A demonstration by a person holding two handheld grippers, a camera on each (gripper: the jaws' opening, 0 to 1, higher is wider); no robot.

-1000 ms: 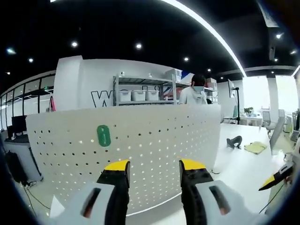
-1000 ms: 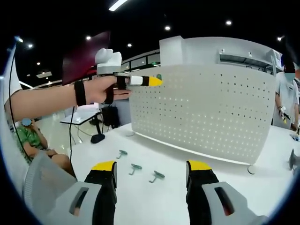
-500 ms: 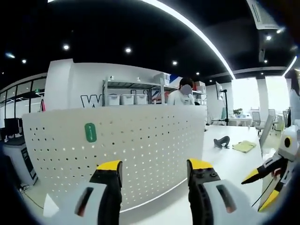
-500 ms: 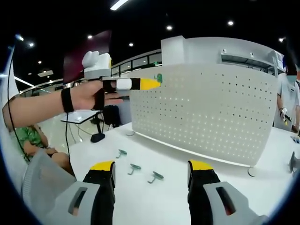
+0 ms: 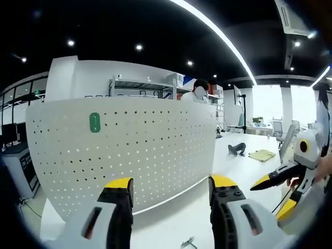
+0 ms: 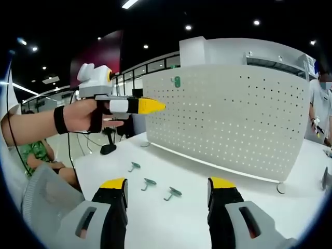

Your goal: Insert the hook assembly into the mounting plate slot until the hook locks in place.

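Three green hooks point(image 6: 149, 182) lie on the white surface point(image 6: 171, 218) at lower centre of the right gripper view, before the upright pegboard point(image 6: 228, 116). Right tongs point(image 6: 168, 194) stand spread, pinching nothing. Left tongs point(image 5: 168, 192) spread too, facing the pegboard's green tab point(image 5: 94, 122).
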